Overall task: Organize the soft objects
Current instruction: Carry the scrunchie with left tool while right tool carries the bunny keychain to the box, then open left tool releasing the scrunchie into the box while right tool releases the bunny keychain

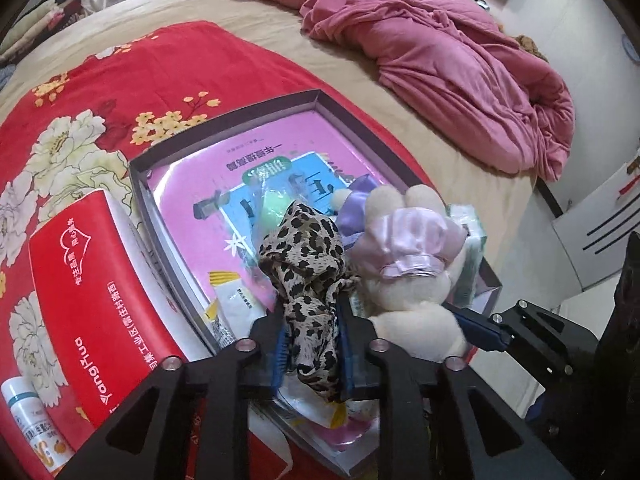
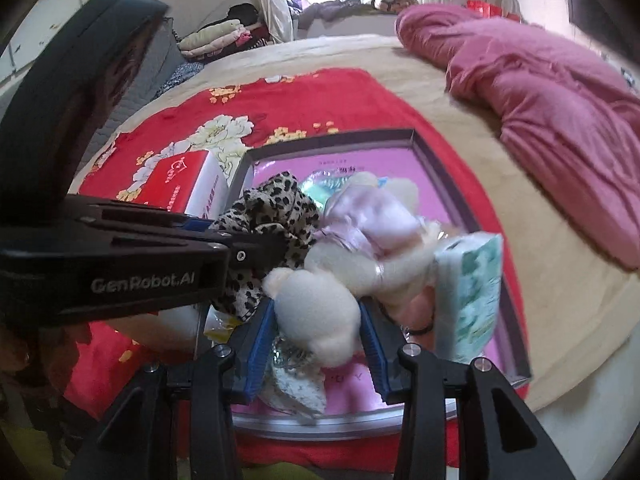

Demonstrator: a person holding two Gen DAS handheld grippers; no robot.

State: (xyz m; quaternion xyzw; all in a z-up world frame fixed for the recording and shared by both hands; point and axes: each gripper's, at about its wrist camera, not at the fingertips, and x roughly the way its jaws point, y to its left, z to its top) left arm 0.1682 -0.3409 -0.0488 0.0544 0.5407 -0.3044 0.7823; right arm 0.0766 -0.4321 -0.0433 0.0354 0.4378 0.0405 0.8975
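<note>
On the red floral blanket (image 1: 120,60) at the left we see a red tissue box (image 1: 92,292) lying just beside a shallow grey box (image 1: 224,120), whose pink floor holds packets. Over the near part of that box our left gripper (image 1: 312,344) has its blue pads on either side of a leopard-print cloth (image 1: 308,264); whether the pads press on it we cannot tell. Right of the cloth, touching it, our right gripper (image 2: 318,332) pinches a cream plush toy (image 2: 320,308) in a lilac dress by its rounded end. A green-patterned tissue pack (image 2: 468,296) stands at the toy's right. Far right, a pink quilt (image 1: 440,60) lies heaped on the beige sheet (image 1: 256,20).
</note>
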